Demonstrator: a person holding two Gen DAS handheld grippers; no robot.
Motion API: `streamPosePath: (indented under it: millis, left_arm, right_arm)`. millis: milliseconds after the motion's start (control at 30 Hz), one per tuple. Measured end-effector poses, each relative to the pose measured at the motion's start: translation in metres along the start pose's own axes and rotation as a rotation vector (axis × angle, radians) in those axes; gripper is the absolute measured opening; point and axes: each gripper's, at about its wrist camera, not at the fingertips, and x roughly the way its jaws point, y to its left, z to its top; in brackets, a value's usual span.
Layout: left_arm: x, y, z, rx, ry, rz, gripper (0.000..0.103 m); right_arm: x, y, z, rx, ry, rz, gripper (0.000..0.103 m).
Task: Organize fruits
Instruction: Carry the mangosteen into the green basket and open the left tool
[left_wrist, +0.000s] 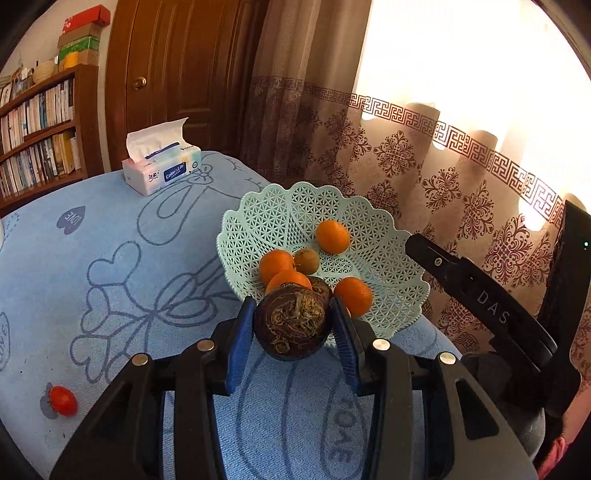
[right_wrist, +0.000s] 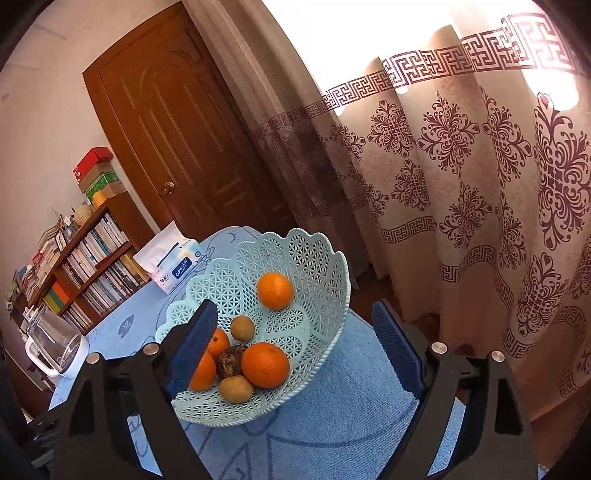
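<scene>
My left gripper (left_wrist: 293, 323) is shut on a dark purple round fruit (left_wrist: 291, 323) with a dried stalk, held just before the near rim of a pale green lattice basket (left_wrist: 280, 218). The basket holds several oranges (left_wrist: 332, 236), a small brown kiwi (left_wrist: 307, 260) and another dark fruit, mostly hidden. A small red tomato (left_wrist: 63, 400) lies on the blue cloth at near left. My right gripper (right_wrist: 295, 354) is open and empty, held above the basket (right_wrist: 295, 251), where oranges (right_wrist: 265, 364), kiwis (right_wrist: 236, 388) and a dark fruit (right_wrist: 231, 360) lie.
A tissue pack (left_wrist: 162, 171) sits at the table's far side. A clear jug (right_wrist: 55, 349) stands at the left edge. A bookshelf (left_wrist: 40, 129), a wooden door (left_wrist: 184, 74) and patterned curtains (left_wrist: 443, 177) surround the table. The right gripper's body (left_wrist: 491, 306) shows at right.
</scene>
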Motion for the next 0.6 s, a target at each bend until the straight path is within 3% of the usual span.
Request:
streamPosePath:
  millis: [233,433,600]
  left_arm:
    - [0.023,-0.006,0.003,-0.009,0.024,-0.03,0.042]
    - [0.023,0.001,0.001,-0.027,0.008,-0.032,0.054]
    - [0.019,0.008,0.001,-0.026,-0.013,0.012,0.058]
  right_arm:
    - [0.001,-0.003,0.001,0.016,0.002,0.003,0.088]
    - [0.002,-0.004,0.001,0.019,0.006,0.002,0.088]
    - [0.002,-0.004,0.001,0.018,0.005,0.001,0.088]
